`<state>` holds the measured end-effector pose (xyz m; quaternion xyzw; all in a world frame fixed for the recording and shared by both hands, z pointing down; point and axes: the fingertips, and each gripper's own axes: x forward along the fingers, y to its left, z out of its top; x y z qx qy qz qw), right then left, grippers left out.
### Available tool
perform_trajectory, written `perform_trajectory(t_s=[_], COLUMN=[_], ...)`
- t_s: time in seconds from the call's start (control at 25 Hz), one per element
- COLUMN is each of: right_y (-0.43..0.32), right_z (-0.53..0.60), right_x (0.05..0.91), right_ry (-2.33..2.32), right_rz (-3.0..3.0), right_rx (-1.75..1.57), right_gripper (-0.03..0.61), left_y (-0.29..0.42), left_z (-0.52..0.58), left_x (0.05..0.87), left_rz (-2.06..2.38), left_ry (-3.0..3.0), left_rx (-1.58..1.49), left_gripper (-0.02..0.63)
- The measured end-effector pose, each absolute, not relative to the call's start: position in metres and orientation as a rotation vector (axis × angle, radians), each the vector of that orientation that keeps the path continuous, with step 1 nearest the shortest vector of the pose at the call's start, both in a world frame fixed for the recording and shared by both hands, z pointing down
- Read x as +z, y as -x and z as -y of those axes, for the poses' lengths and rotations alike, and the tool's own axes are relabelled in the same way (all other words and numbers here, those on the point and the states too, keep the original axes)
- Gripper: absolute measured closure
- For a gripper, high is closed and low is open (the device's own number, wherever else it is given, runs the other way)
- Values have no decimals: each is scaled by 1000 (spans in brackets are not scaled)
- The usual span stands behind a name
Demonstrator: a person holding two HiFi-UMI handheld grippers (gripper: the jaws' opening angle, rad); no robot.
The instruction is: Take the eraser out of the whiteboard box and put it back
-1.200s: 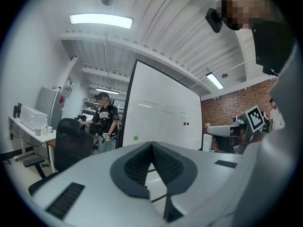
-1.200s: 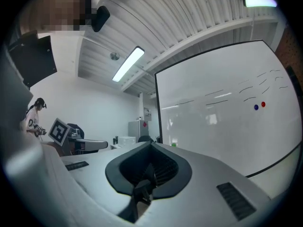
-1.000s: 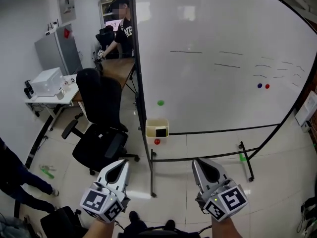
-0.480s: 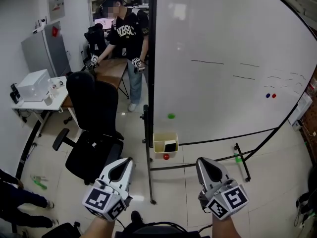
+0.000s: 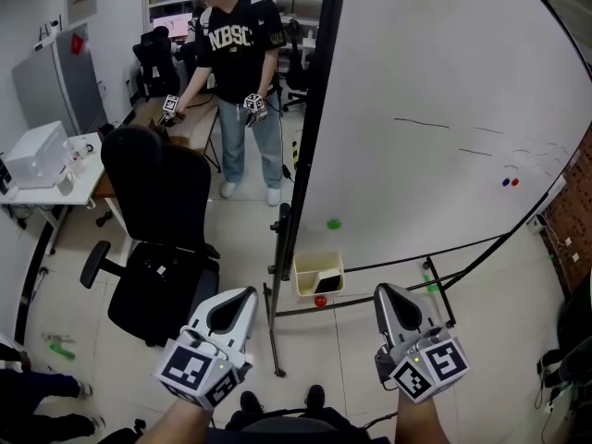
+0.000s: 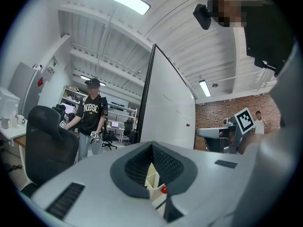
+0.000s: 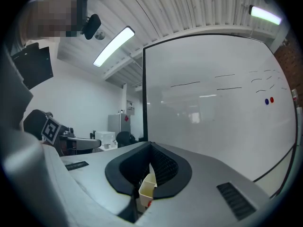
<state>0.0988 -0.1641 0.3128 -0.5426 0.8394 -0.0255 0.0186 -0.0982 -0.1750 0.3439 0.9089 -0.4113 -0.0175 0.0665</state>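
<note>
The eraser (image 5: 327, 272) shows as a dark block lying inside the cream box (image 5: 306, 279), in its right part. The box hangs at the lower left corner of the whiteboard (image 5: 444, 91), just beside the board's black upright post. A red magnet (image 5: 320, 301) sits right under the box, and a green magnet (image 5: 334, 224) is on the board above it. Far to the right on the board I see a blue and a red dot close together, with a few thin pen strokes above them.

Both my grippers are held low in front of me, well apart from the box and touching nothing. The left gripper (image 5: 245, 294) has its jaws closed together on nothing, and its own view looks over them at the box (image 6: 152, 186). The right gripper (image 5: 383, 290) is closed and empty as well, and it too looks at the box (image 7: 147, 186).

Left of the board stands a black office chair (image 5: 153, 211). Behind it a person (image 5: 242, 72) stands at a desk with a gripper in each hand.
</note>
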Motion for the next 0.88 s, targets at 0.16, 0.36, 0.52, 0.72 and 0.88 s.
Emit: perform_trajectory(t_s=[0.16,0.36,0.52,0.72,0.88], right_y=[-95,-94,-96,-97,-92], right_z=[185,201,215,234,253], right_x=[311,305,303,314,344], right_ry=[1623,1536,1520,1549,1584], right_rz=[-2646,-2694,-2700,-2754,-2778], right_rx=[-71,-51,-47,-41,-109], right_gripper=[578,578,578,490,441], left_y=[98,88,85,79,75], left_z=[192,196,205,220,243], left_x=[343,331,320,325,352], left_rz=[1321,1384,1434,1477,1504], left_ry=[-2719,-2707,-2708,-2682,-2645], left_rx=[-67,-76,-93,-82,-9], left_gripper=[591,591,591,591,591])
